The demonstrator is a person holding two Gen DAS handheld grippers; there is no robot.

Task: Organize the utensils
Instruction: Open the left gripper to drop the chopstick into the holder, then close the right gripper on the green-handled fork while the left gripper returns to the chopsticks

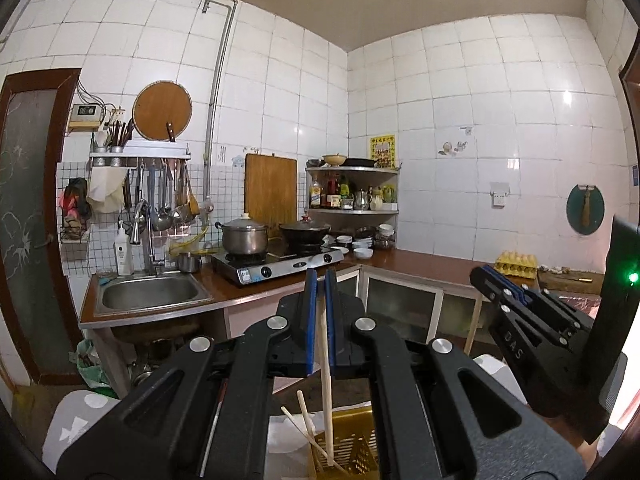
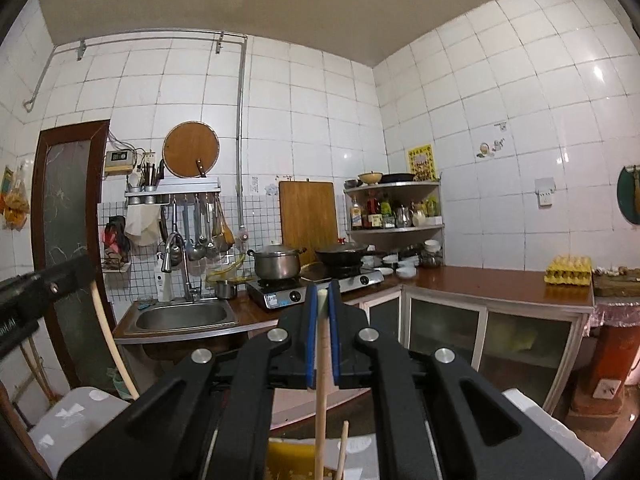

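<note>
Here, in the left wrist view, the left gripper (image 1: pixel 321 280) points level at the kitchen, its blue pads pressed together on a pale chopstick (image 1: pixel 326 364) that hangs down between them. The stick's lower end reaches into a yellow basket (image 1: pixel 356 440) at the bottom edge of the view, where more chopsticks (image 1: pixel 306 426) lean. To the right, the right gripper (image 1: pixel 516 292) shows from the side, clamped on a second stick (image 1: pixel 473 320) that hangs below it. Behind stand the sink (image 1: pixel 150 294) at the counter's left end, the stove (image 1: pixel 280 266) with a pot (image 1: pixel 245 236) in the middle, and an egg tray (image 1: pixel 516 264) near the counter's right end.

In the right wrist view, the right gripper (image 2: pixel 322 292) is closed tight on its stick (image 2: pixel 322 360), whose top end sits level with the fingertips; the shaft drops toward the basket (image 2: pixel 290 460) at the bottom edge. Another stick (image 2: pixel 343 450) stands just beside it. At the left edge, the left gripper (image 2: pixel 60 280) carries its chopstick (image 2: pixel 110 336), which curves downward.
</note>
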